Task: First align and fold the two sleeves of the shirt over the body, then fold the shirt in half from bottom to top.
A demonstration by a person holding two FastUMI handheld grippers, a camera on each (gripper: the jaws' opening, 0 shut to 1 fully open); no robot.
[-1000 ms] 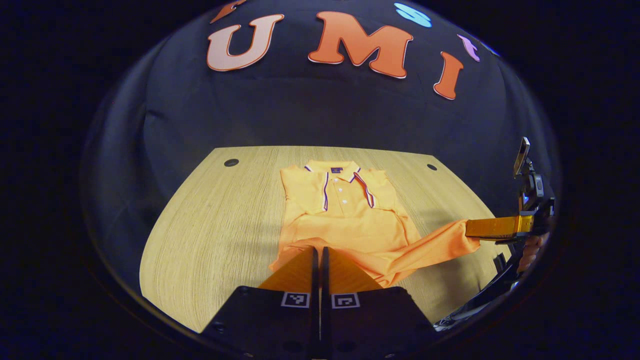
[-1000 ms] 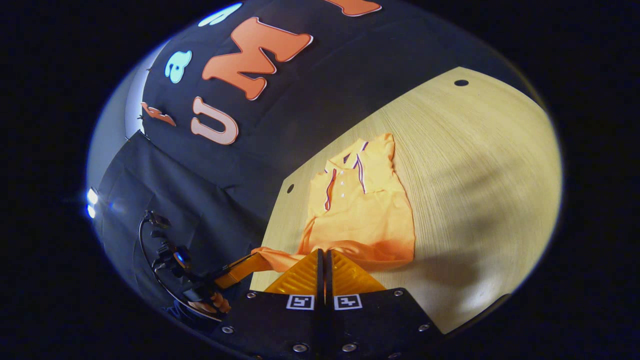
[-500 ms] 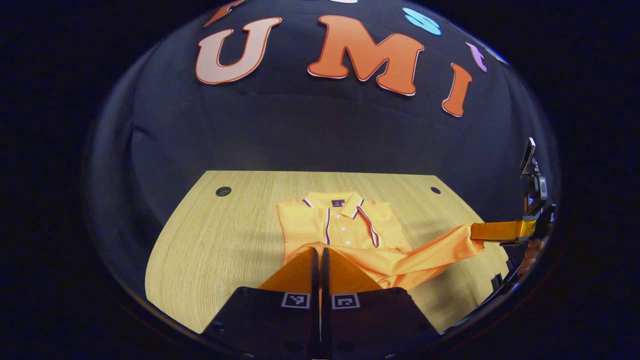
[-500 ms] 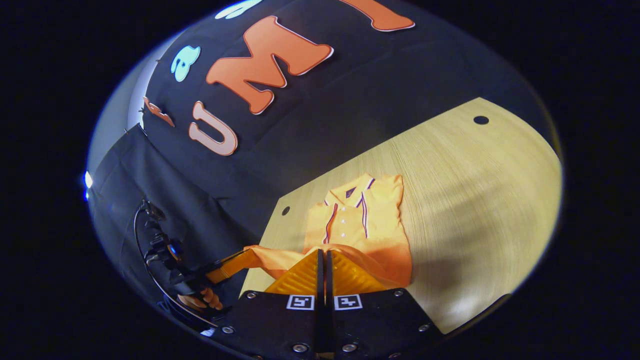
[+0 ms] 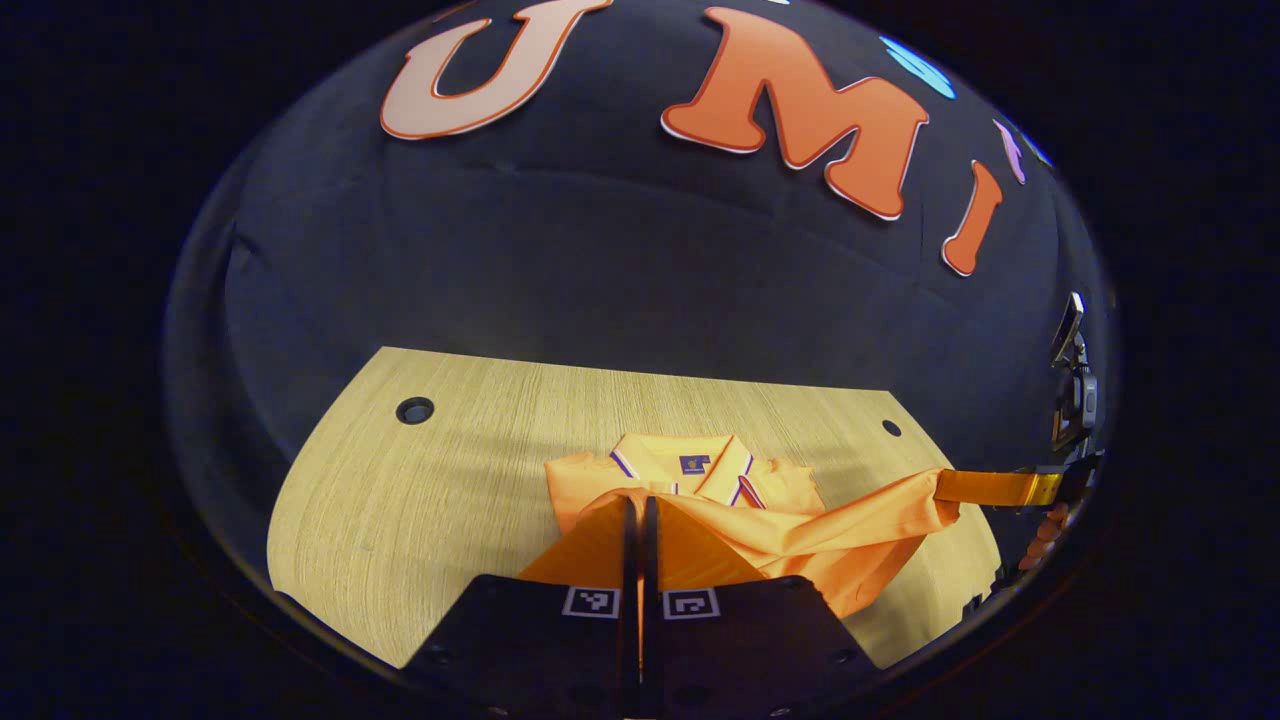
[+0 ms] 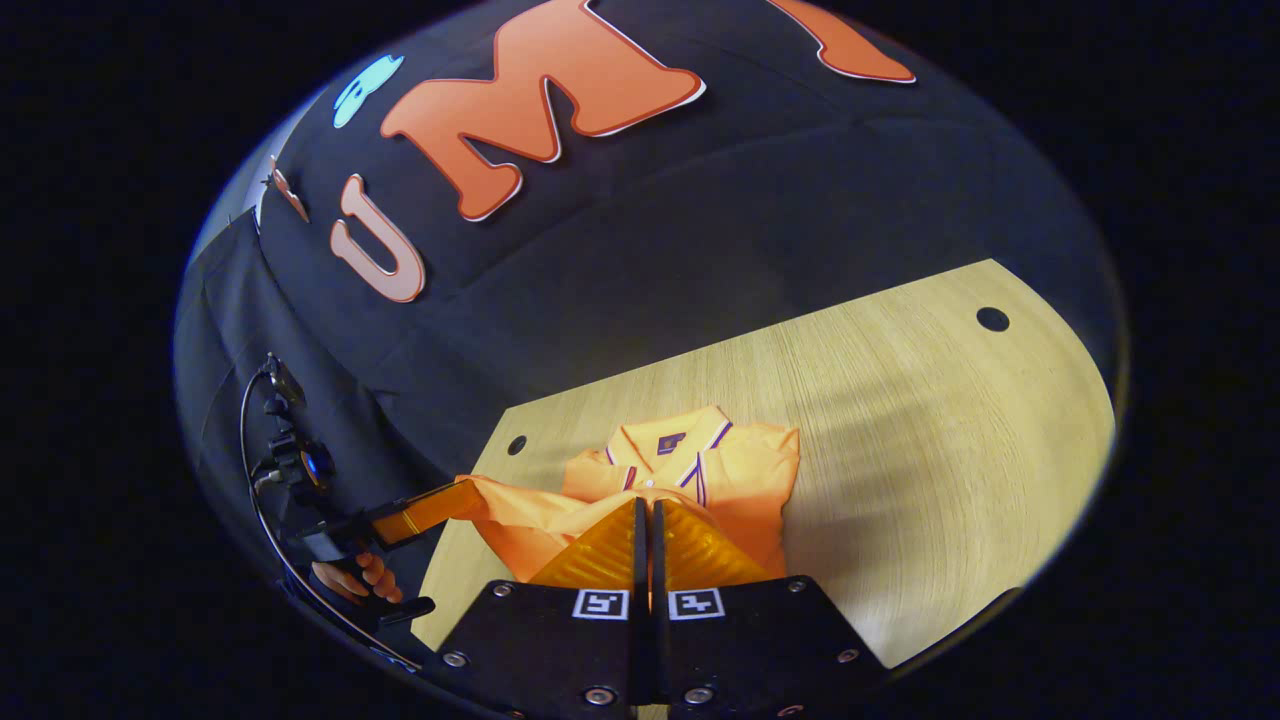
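An orange polo shirt (image 5: 800,535) lies on the wooden table (image 5: 450,480), sleeves folded in, striped collar (image 5: 690,463) at the far end. My left gripper (image 5: 637,500) is shut on the lifted bottom hem at one corner. My right gripper (image 6: 645,503) is shut on the other hem corner. The hem hangs stretched between them, held over the shirt's body just short of the collar (image 6: 668,443). In the left gripper view the right gripper (image 5: 940,487) pinches the hem at the far right. In the right gripper view the left gripper (image 6: 462,490) holds it at the left.
Small round holes (image 5: 414,410) (image 6: 992,319) mark the table's far corners. The black cloth wall stands right behind the table. A hand (image 6: 360,580) holds the left gripper off the table's left side. Bare wood (image 6: 900,420) spreads to the shirt's right.
Both grippers have carried the hem forward over the body toward the collar. The button placket, open to view before, is now mostly covered by the lifted fabric.
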